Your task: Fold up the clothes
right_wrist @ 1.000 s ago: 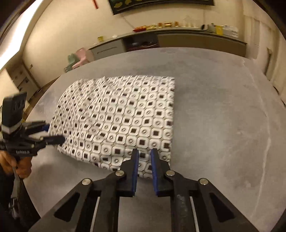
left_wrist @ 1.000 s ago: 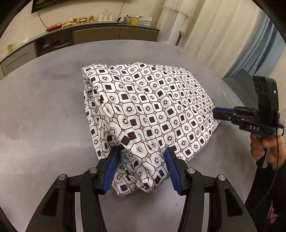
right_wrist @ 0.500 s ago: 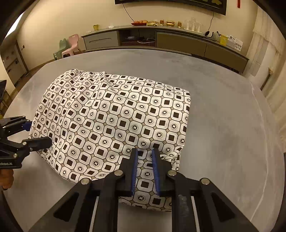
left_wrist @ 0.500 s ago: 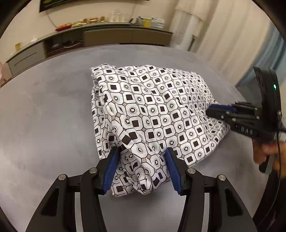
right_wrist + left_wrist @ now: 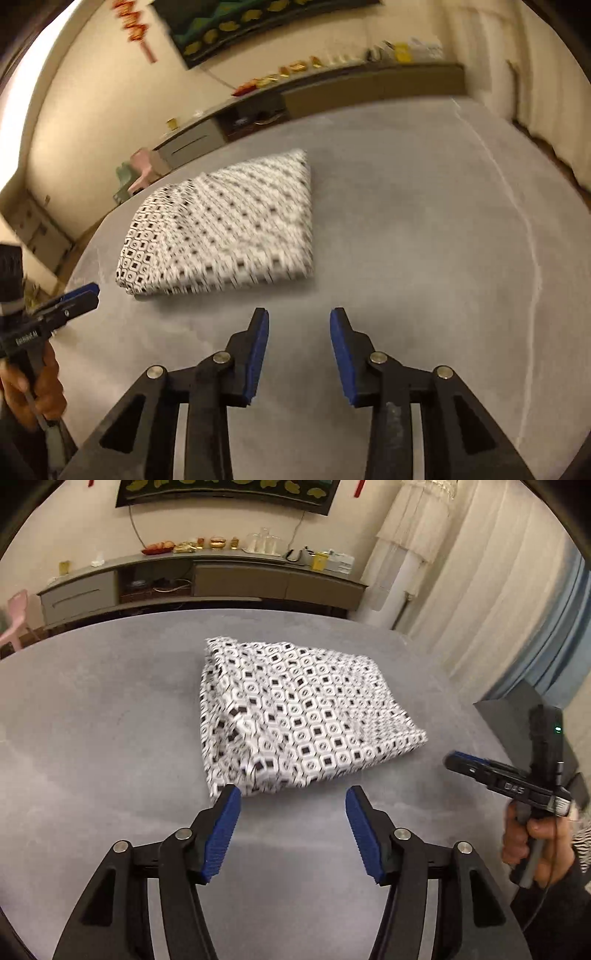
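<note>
1. Black-and-white patterned cloth point(image 5: 303, 720) lies folded into a compact rectangle on the grey worktop point(image 5: 92, 720), free of both grippers.
2. Left gripper point(image 5: 293, 799): jaws spread wide and empty. It has backed off the cloth's near-left corner, which it straddled a second ago.
3. Right gripper point(image 5: 299, 321): jaws now apart and empty. It has released the near edge it pinched and withdrawn.
4. Judgement: this fold is complete; only smoothing or another garment remains.
</note>
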Available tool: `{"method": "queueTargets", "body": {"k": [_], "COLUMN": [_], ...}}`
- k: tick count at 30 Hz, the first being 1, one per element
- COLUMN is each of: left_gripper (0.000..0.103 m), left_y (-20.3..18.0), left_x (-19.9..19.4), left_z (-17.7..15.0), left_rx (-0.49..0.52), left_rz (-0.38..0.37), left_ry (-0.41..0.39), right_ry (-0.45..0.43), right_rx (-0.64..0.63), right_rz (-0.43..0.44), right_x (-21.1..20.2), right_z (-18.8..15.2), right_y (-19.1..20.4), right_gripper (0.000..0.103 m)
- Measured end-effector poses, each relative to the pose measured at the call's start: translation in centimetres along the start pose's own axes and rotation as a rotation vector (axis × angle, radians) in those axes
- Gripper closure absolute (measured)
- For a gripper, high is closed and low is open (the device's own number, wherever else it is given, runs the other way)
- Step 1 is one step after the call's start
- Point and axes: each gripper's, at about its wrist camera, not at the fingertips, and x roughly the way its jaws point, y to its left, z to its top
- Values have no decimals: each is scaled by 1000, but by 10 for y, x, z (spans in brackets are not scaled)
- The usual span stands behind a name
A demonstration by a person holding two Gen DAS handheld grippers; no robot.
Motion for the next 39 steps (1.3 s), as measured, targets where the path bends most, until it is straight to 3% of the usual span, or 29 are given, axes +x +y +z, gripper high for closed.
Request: {"method": "queueTargets", "body": {"k": [3, 6, 10, 15, 27, 31, 32, 33, 34, 39], "left_gripper": [31, 28, 25, 23, 23, 23, 23, 23, 23, 23], "left_y": [-15, -31, -43, -58, -67, -67, -67, -67, -67, -67], "left_x": [-5, -12, -25, -40, -57, -55, -55, -54, -53, -49], "left_z": [-12, -19, -29, -46, -60, -61, -62, -63, -63, -65], "left_rx": [-23, -37, -67, -34, -28, -18, -13, -12, -13, -3], "left_rz": [99, 165, 186, 238, 218, 216, 215, 212, 208, 206], "left_ry": [-11, -38, -59, -80, -60, -52, -49, -45, -41, -34], "right_ry": [10, 7, 22, -2, -1, 4, -10, -24, -36, -47], "right_rx": [-85, -218, -279, -312, -273, -233, -237, -241, -255, -302], "right_rz": [-13, -76, -132, -180, -112, -41, -39, -38, -48, -106], "right_x": [-5, -1, 7, -8, -22, -25, -28, -30, -32, -33], "right_z": [-21, -38, -53, -58, -65, -66, -66, -67, -67, -73], "right_y": [25, 54, 60, 61, 60, 58, 60, 61, 63, 70], "right_gripper": [65, 65, 65, 65, 65, 64, 60, 46, 40, 40]}}
